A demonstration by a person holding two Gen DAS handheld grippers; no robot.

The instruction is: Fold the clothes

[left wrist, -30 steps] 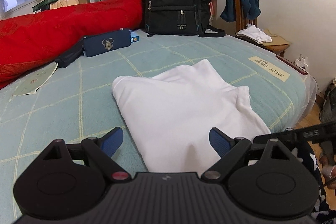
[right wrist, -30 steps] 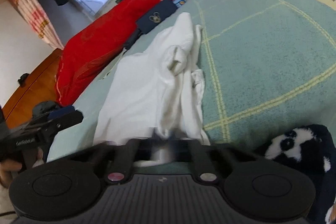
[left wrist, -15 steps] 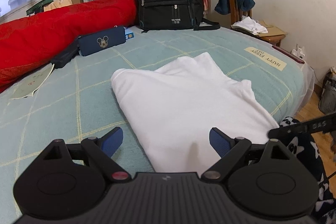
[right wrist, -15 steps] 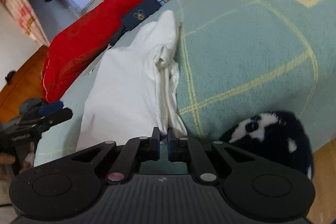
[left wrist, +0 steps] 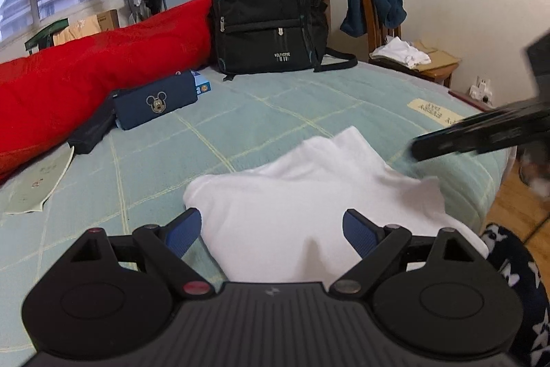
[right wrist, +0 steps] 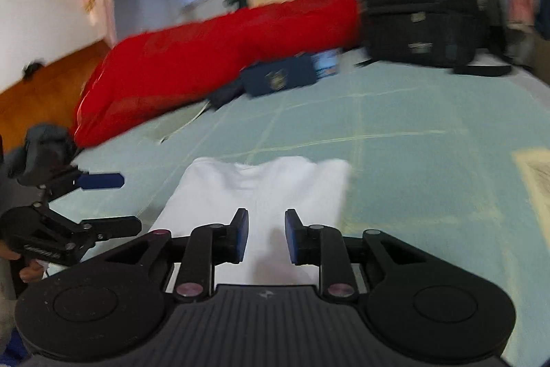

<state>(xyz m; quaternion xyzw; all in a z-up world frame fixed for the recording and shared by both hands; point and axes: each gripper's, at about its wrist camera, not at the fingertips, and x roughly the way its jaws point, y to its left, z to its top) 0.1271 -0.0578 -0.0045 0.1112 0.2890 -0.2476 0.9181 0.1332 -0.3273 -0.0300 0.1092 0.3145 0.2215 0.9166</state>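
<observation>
A folded white garment [left wrist: 309, 195] lies on the pale green bed cover [left wrist: 240, 112] near the bed's front edge. My left gripper [left wrist: 271, 231] hovers over its near end, open wide, nothing between the blue pads. The right gripper [right wrist: 266, 236] is above the same white garment [right wrist: 261, 188]; its jaws are opening with a narrow gap and no cloth between them. From the left wrist view the right gripper shows as a dark blur [left wrist: 481, 133] at the right. The left gripper [right wrist: 103, 205] appears at the left edge of the right wrist view.
A red quilt [left wrist: 86, 71] runs along the back left, with a black backpack [left wrist: 268, 9] beside it. A navy pouch [left wrist: 154, 98] and a paper sheet [left wrist: 37, 184] lie on the bed. A wooden chair [left wrist: 385, 33] with clothes stands right. A dark patterned cloth [left wrist: 515, 281] hangs at the bed's edge.
The right gripper let go of the garment's corner, rose, rolled level and began to open. The left gripper shifted a little over the garment, still open.
</observation>
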